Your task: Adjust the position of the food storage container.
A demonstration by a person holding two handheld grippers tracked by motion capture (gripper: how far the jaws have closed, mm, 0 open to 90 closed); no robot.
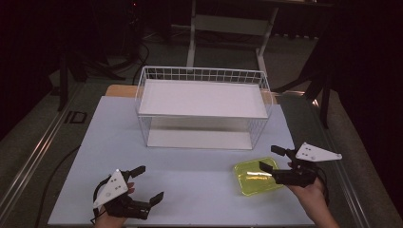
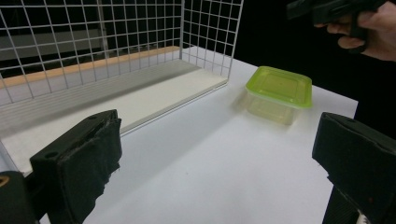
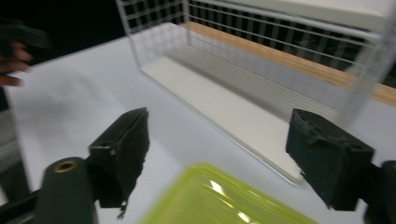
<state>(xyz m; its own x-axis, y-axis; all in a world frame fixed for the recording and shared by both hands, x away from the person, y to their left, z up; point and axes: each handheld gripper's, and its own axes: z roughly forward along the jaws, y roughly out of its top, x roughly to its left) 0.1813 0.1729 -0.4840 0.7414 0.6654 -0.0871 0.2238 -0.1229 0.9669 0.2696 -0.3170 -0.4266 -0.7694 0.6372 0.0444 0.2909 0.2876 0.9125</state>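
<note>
Right tool (image 1: 272, 157) jaws wide apart, gripping nothing; green lidded box (image 1: 257, 177) lies just ahead and below on the desk (image 1: 190, 190), long axis across the jaws. Left tool (image 1: 149, 183) open, empty, well apart from it.

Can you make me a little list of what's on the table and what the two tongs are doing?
table: white table top
box: yellow-green lidded plastic box, lying flat near the table's right front corner
rack: white wire rack with a white shelf board, at the back middle
left tongs: left tongs open, nothing between the jaws, near the front left, apart from the box
right tongs: right tongs open, jaws standing either side of the box's near edge, pads not pressing on it
box held: no, it rests on the table
</note>
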